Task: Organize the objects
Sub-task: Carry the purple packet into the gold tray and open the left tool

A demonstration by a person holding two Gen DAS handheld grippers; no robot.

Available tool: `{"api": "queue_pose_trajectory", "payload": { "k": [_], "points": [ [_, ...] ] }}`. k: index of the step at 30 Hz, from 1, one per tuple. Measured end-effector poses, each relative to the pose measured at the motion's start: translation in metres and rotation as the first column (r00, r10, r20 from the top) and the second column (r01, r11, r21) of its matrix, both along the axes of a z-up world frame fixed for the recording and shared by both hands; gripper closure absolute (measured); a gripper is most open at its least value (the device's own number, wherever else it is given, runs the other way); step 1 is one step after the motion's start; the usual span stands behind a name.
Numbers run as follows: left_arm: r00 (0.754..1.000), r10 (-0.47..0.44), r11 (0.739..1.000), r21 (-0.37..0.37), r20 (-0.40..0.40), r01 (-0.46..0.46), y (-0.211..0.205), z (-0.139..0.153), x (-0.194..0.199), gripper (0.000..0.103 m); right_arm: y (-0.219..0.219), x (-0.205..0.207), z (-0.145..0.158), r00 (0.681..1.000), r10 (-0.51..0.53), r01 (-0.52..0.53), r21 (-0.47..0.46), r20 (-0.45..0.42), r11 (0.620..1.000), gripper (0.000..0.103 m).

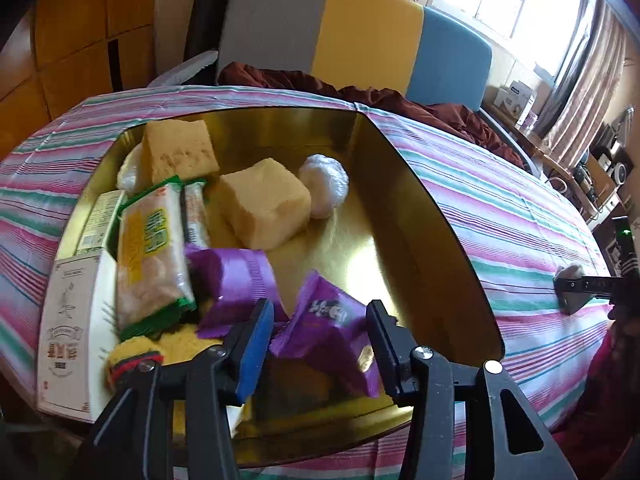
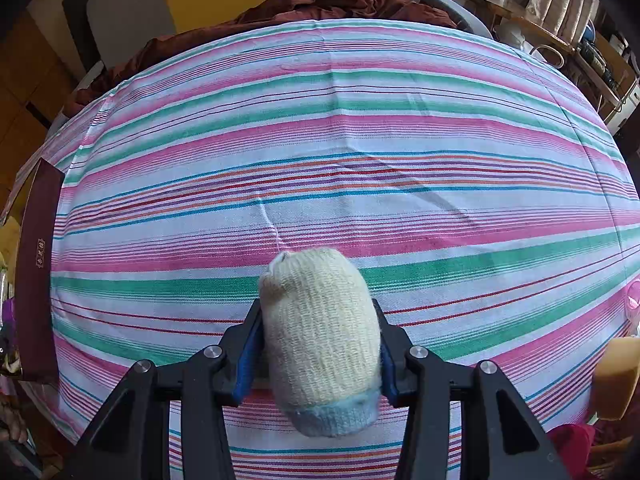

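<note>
the right gripper (image 2: 320, 344) fingers (image 2: 250, 350) clamp a rolled cream sock (image 2: 320, 332) above striped cloth (image 2: 340, 152).

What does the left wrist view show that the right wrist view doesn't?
Only the left wrist view shows the inside of the gold tray: sponge blocks, a white ball, the purple packet between the open fingers of the left gripper. Only the right wrist view shows the rolled sock clamped in the right gripper up close. Both share the striped tablecloth.

Snacks, sponges in tin (image 1: 400, 168) on tablecloth (image 1: 500, 208) — sofa (image 1: 360, 32) behind.
</note>
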State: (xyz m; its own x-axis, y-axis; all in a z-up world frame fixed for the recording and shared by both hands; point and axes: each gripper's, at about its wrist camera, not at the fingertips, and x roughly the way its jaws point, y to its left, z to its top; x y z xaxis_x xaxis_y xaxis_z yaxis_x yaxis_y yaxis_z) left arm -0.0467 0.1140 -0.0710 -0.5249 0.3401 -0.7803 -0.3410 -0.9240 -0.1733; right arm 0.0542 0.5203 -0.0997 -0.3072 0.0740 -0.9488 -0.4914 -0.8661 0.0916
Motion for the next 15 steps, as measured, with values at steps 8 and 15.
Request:
{"api": "queue_pose_trajectory", "payload": {
  "k": [8, 15],
  "points": [
    [0.995, 0.049, 0.998, -0.039, -0.088, -0.053, -0.023, 0.018, 0.011, 0.053, -0.002, 0.003, 0.0, 1.0, 0.004, -0.004, 0.023, 0.009, 1.0, 0.056],
    [0.981, 0.095, 0.993, -0.05, -0.172, -0.105, -0.044, 0.043, 0.022, 0.043, -0.033, -0.015, 0.021, 0.998, -0.001, 0.001, 0.003, -0.067, 1.0, 0.058]
  ]
}}
